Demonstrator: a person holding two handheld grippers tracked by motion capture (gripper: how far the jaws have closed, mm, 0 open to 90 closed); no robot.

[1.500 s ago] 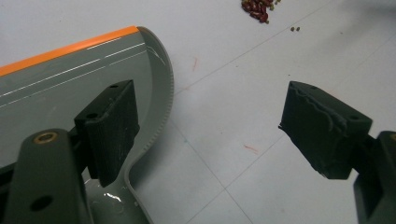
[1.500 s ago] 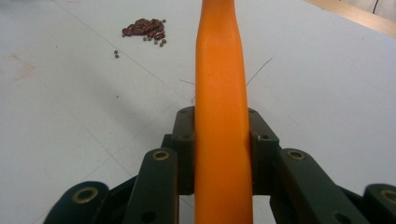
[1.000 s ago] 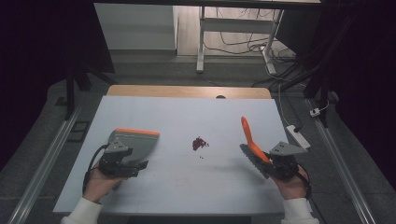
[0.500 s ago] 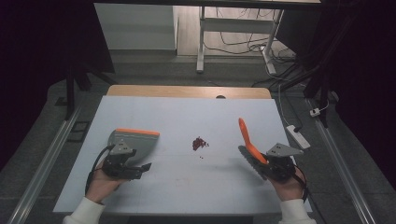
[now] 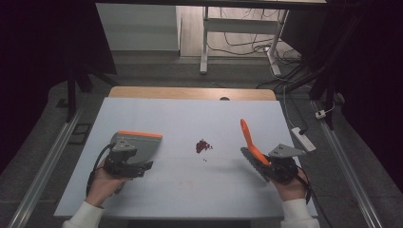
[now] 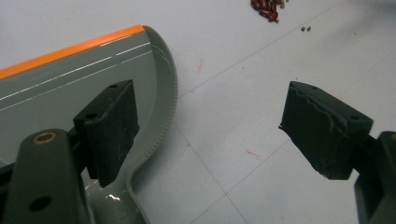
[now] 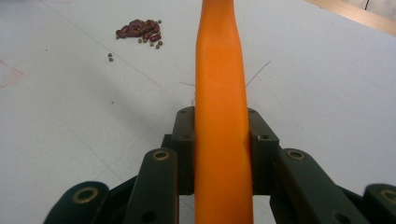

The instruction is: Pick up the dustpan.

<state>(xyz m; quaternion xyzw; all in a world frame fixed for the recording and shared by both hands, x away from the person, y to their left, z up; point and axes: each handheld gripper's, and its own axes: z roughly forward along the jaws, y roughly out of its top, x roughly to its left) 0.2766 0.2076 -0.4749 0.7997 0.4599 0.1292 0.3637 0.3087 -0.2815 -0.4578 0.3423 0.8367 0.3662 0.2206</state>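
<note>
Desk (image 5: 190, 114): white, unchanged; beans (image 5: 203, 146) piled mid-desk.
Left tongs (image 5: 135, 167): spread apart beside the grey dustpan (image 5: 138, 142), little moved.
Right tongs (image 5: 266, 166): clamped on the orange brush handle (image 5: 249, 140), drawn slightly nearer the beans.

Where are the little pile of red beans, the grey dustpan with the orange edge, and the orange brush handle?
Little pile of dark red beans (image 5: 203, 146): high view, middle of the pile.
Grey dustpan with orange edge (image 5: 142, 144): high view, flat grey pan.
Orange brush handle (image 7: 220, 93): right gripper view, middle of the handle.
</note>
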